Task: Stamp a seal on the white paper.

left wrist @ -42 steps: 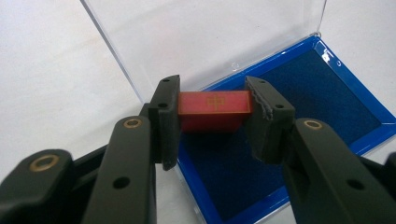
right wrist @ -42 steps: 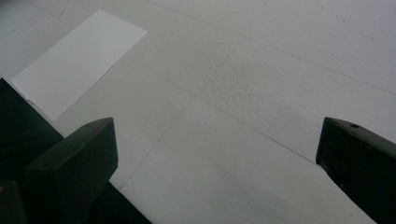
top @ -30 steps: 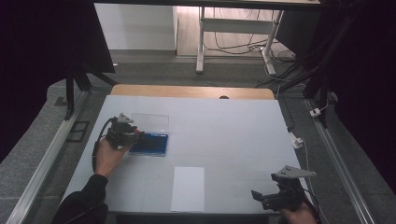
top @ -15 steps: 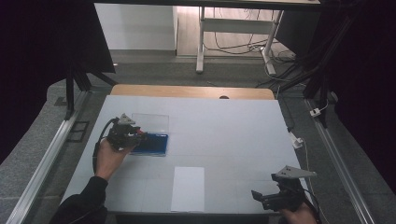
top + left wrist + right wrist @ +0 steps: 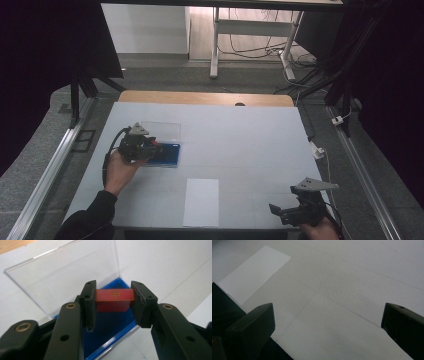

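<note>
One red block (image 5: 114, 299) clamped in left hand-held gripper (image 5: 113, 301) over one blue case (image 5: 117, 326); right hand-held gripper (image 5: 327, 322) gapes wide, seemingly empty.

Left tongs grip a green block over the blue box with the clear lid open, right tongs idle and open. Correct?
Not quite: in the left gripper view the block is red, not green. The left tongs do grip it over the blue box, clear lid open; the right tongs are open.

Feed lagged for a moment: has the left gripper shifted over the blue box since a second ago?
Barely. The left gripper sits at the blue box with its clear hinged lid, as before, with at most a slight shift toward the box; its jaws grip a small red block.
</note>
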Motion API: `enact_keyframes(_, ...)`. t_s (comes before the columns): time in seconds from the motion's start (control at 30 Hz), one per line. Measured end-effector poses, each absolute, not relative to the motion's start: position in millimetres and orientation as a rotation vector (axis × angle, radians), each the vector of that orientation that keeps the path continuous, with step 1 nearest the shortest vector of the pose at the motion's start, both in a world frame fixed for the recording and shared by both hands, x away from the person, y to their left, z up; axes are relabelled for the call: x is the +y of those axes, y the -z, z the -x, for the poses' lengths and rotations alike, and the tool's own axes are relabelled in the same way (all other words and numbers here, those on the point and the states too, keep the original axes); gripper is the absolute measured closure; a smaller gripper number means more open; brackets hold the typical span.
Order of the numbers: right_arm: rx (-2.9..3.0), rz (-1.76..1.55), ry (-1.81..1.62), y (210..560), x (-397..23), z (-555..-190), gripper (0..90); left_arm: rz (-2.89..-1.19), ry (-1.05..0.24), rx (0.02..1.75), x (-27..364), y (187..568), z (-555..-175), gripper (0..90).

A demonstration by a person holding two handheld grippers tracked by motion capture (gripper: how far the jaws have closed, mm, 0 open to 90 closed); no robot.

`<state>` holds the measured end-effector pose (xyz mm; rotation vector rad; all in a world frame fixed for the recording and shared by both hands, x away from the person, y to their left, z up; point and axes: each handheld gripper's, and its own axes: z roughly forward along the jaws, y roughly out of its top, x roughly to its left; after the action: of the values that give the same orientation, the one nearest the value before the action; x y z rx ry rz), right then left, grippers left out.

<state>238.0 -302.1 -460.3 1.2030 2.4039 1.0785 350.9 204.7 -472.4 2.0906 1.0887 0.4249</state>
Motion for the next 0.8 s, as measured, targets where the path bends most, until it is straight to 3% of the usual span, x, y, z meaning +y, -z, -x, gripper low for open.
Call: enact_keyframes(0.8, 2.401, -1.206, -1.083, 460.0, -302.3, -237.6, 0.0, -2.155, -0.316, 0.919, 159.6, 462.0, -322.2, 58.0)
